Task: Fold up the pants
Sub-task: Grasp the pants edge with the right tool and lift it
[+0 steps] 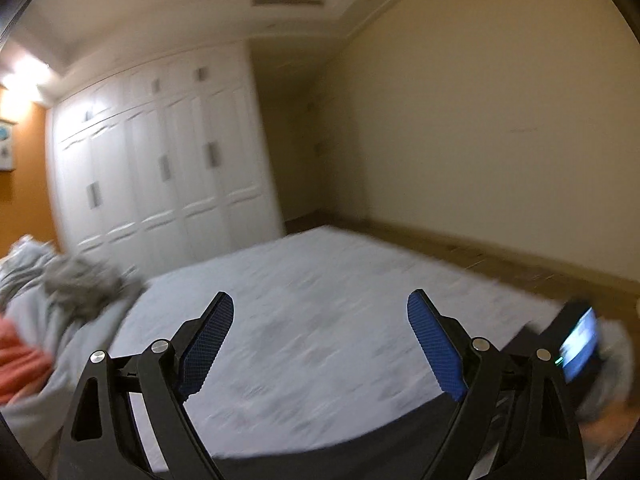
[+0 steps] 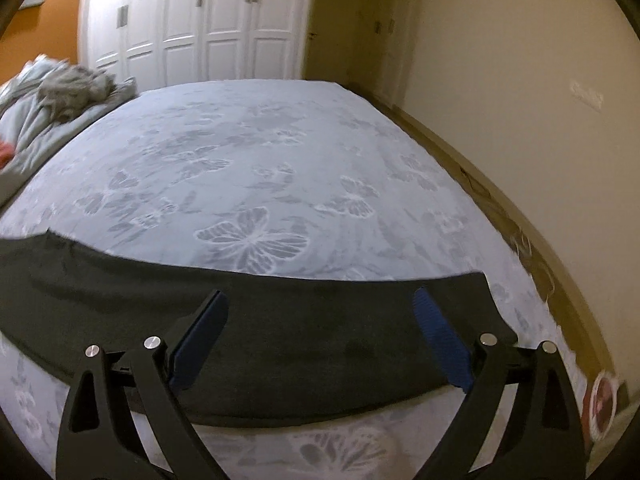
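Observation:
The dark pants [image 2: 280, 320] lie flat as a long band across the near edge of the bed [image 2: 280, 160], which has a pale butterfly-patterned sheet. My right gripper [image 2: 320, 336] is open and empty just above the pants, its blue pads apart. In the blurred left wrist view my left gripper [image 1: 320, 340] is open and empty above the bed [image 1: 320, 300]; a dark strip of the pants [image 1: 360, 444] shows under it. The right gripper's body with a lit screen [image 1: 580, 348] sits at the right edge.
A heap of grey clothes and a grey duvet [image 2: 72, 88] lies at the far left of the bed, with something red [image 1: 20, 360] beside it. White wardrobe doors [image 2: 200, 20] stand behind. A wall [image 2: 520, 80] and strip of floor run along the right.

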Available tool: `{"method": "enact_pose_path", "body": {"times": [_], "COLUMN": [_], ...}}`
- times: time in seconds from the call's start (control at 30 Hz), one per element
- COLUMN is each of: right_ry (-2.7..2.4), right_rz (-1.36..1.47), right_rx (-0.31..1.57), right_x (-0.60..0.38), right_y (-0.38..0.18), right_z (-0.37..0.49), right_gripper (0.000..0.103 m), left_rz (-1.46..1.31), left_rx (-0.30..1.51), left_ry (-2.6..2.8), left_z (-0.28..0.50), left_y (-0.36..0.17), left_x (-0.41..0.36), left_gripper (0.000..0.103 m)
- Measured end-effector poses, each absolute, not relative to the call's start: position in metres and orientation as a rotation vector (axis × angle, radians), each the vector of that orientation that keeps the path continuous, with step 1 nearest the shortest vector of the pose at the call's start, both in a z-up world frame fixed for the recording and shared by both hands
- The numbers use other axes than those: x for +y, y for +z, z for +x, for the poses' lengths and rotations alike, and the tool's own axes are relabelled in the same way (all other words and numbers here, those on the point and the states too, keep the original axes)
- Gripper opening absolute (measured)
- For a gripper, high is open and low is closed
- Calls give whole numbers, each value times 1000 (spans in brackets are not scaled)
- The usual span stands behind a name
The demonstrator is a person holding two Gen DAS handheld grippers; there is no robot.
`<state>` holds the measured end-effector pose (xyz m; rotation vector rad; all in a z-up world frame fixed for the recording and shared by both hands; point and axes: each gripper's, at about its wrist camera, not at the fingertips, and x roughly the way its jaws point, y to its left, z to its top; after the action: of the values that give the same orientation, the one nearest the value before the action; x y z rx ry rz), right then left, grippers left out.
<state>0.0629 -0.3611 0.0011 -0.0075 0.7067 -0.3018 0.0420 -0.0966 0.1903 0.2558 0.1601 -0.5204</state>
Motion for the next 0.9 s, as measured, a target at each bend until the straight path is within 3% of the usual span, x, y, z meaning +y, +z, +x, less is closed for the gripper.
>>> {"method": "enact_pose_path", "body": {"times": [0.13,0.3,0.47,0.57,0.63,0.67,0.7,0.73,0.77,0.9], "right_ry": [-319,-370,-628,-542,-519,-528,-532,-523,-524,-589], "right_rz": [94,125,183,262,257,219,184,146,127,195], "right_rx": [696,687,778,898,942,954,964,989,1016,943], "right_x": [-384,-424,-531,-569,-571,-569,-567,-563,-561,-575], "right_y": [6,13,-5,-39,-54,-57,-60,-68,-73,-45], "right_z": [54,41,23,21,30,36,41,50,56,40], "right_gripper": [92,92,90,75,76,82,79,62,16,10], "left_rz": [244,194,209,280,285,266,249,241,229,178], "left_rx": [123,251,453,558,618,660,684,690,677,697], "left_ry": [-582,-546,-237,23,122,167,190,196,197,184], "left_z": [26,41,84,106,117,123,129,135,139,130], "left_y": [206,186,114,52,22,9,3,3,4,0], "left_x": [-134,-123,-15,61,97,116,126,130,133,142], "left_gripper": [87,87,87,87,86,86,85,86,86,87]}}
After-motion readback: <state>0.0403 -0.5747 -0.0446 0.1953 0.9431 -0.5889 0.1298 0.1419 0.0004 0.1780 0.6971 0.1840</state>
